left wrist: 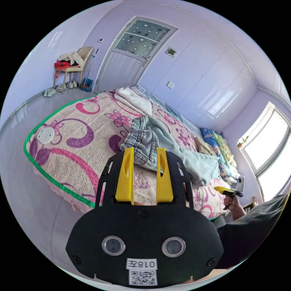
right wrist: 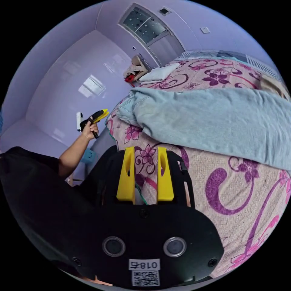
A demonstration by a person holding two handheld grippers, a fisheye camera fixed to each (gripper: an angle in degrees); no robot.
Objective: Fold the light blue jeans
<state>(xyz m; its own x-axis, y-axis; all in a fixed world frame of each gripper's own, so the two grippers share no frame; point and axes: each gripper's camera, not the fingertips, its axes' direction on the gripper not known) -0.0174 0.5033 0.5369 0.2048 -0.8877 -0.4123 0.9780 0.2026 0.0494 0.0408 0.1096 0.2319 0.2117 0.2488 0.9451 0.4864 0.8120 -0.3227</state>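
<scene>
Both grippers are held up off the bed, jaws parted and empty. The left gripper faces the jeans, whose waistband lies at its 12 o'clock. The right gripper hovers over the bedspread, the jeans' leg at 1 o'clock.

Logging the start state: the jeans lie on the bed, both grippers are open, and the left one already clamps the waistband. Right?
Not quite. In the left gripper view the left gripper hangs open short of the jeans, clamping nothing. The jeans do lie on the bed, and the right gripper is open.
</scene>
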